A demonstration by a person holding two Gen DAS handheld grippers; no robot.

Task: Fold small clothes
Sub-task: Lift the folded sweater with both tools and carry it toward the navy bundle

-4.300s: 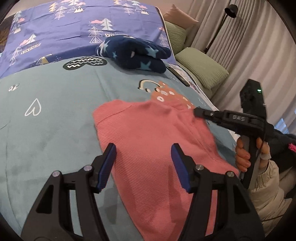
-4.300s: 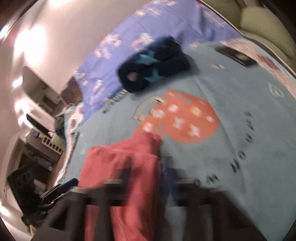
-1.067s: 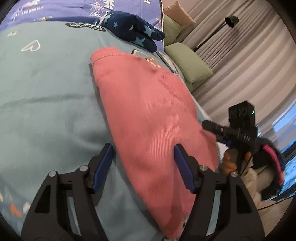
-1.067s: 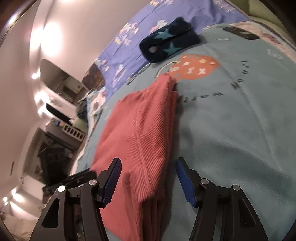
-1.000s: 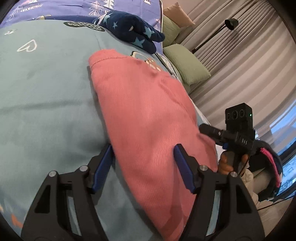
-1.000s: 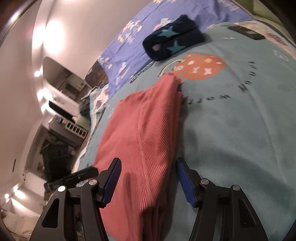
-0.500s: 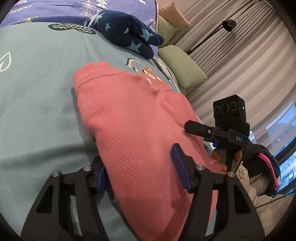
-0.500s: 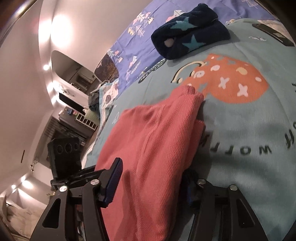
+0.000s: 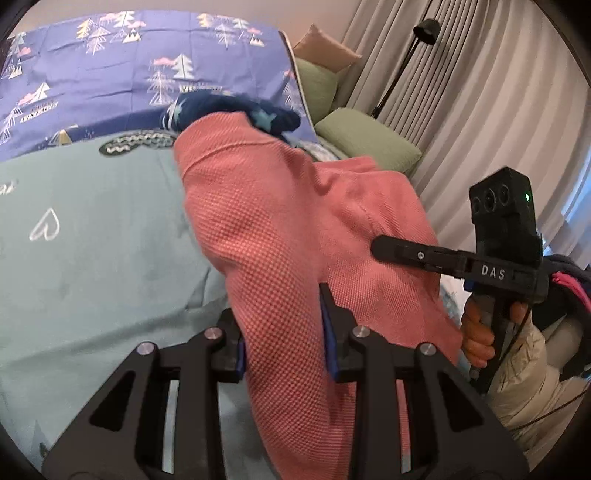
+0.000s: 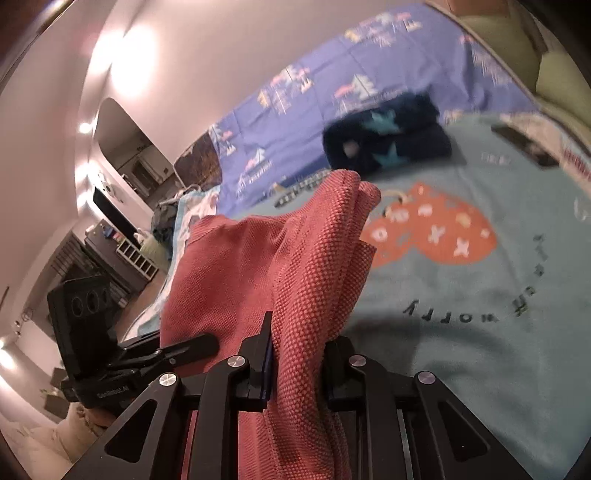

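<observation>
A pink knitted garment hangs lifted off the teal blanket, bunched and folded on itself. My left gripper has its jaws closing, and its blue pads press on the garment's near left edge. My right gripper also has closing jaws and pinches the garment's near right edge. Each gripper shows in the other's view: the right one at the right, held by a hand, and the left one at the lower left.
A folded navy garment with stars lies at the far end of the blanket, on a purple tree-print sheet. Green cushions, curtains and a floor lamp stand at the right. A dark flat object lies near the bed's right edge.
Both grippers have closed on the pink garment's near edge and risen, lifting it off the blanket. The garment, which lay flat before, now bunches up between them.
</observation>
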